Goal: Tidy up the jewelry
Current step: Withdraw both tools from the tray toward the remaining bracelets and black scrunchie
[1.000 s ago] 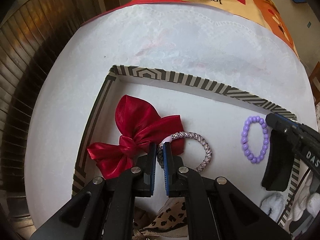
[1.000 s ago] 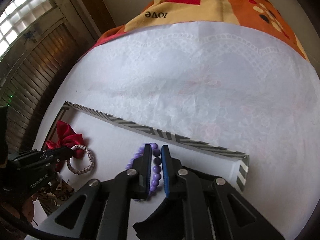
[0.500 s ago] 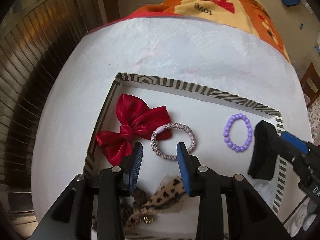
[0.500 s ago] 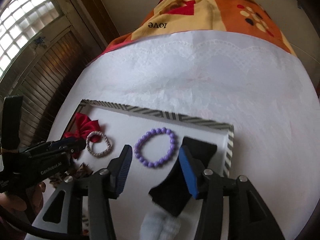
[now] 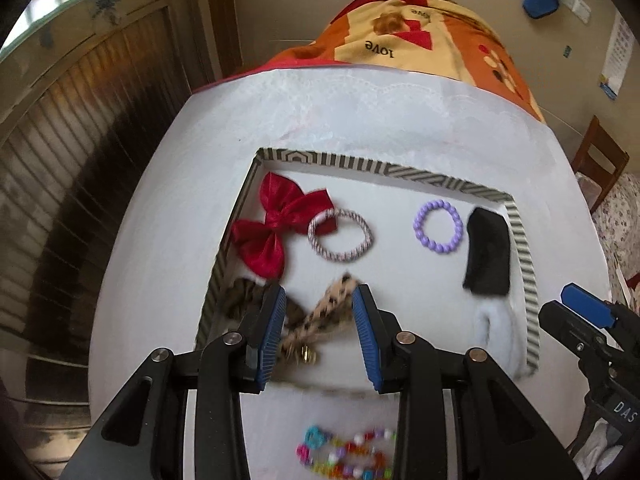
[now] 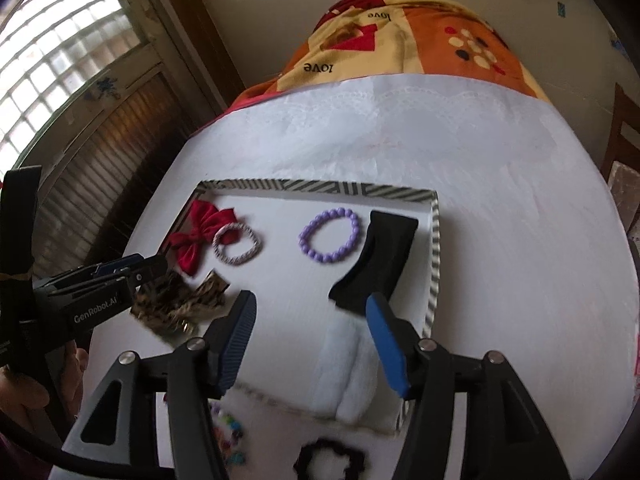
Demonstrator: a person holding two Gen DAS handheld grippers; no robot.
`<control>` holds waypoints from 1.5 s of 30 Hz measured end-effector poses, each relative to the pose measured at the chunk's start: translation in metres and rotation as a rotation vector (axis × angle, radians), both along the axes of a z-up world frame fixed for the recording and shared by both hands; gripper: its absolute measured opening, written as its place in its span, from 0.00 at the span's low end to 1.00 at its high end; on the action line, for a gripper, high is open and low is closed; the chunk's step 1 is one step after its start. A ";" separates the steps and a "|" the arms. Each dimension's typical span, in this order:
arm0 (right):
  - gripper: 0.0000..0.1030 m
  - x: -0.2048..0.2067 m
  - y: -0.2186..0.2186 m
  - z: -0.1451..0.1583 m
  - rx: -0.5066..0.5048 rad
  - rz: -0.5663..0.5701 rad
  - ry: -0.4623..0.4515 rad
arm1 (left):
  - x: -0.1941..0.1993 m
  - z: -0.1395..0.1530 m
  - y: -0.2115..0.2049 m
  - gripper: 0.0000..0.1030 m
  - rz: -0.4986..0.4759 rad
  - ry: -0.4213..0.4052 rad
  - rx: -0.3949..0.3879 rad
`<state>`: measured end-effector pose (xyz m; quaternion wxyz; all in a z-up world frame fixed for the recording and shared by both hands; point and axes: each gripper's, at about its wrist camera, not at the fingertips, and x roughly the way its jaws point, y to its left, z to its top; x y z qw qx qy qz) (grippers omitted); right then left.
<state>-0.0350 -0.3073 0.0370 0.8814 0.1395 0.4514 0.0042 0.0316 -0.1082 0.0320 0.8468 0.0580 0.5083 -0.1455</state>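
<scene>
A striped-rim tray point(image 5: 360, 164) point(image 6: 320, 188) lies on the white tablecloth. In it lie a red bow point(image 5: 276, 224), a braided hair tie point(image 5: 340, 258), a purple bead bracelet point(image 5: 438, 250) point(image 6: 328, 258), a black band point(image 5: 486, 252), a leopard-print bow point(image 5: 328, 312) and a white fluffy piece point(image 5: 496, 332). My left gripper point(image 5: 318, 304) hangs open above the leopard bow, holding nothing. My right gripper point(image 6: 311, 308) hovers over the tray's near right part; its jaws are opening with nothing between them.
Outside the tray's near edge lie a colourful bead string point(image 5: 344, 456) and a dark scrunchie point(image 6: 328, 460). An orange patterned blanket point(image 6: 400, 40) covers the far end. A wooden shutter wall point(image 5: 60, 200) runs along the left, and a chair point(image 5: 600, 160) stands at the right.
Both grippers opened, letting go of the braided hair tie and the purple bracelet, then pulled back and upward. Both pieces now lie free in the tray, and more of the tray shows.
</scene>
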 end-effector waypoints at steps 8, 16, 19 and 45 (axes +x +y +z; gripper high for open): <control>0.64 -0.050 0.025 0.007 -0.038 -0.001 -0.015 | -0.055 0.005 0.025 0.15 0.000 -0.024 0.000; 0.65 -0.090 0.047 -0.005 -0.017 -0.021 0.011 | -0.096 0.004 0.044 0.15 0.003 -0.036 0.005; 0.65 -0.105 0.054 -0.008 -0.017 -0.020 0.018 | -0.107 0.003 0.048 0.15 -0.002 -0.029 0.007; 0.70 -0.166 0.051 -0.009 -0.035 -0.051 0.011 | -0.160 0.005 0.032 0.15 -0.069 -0.048 0.036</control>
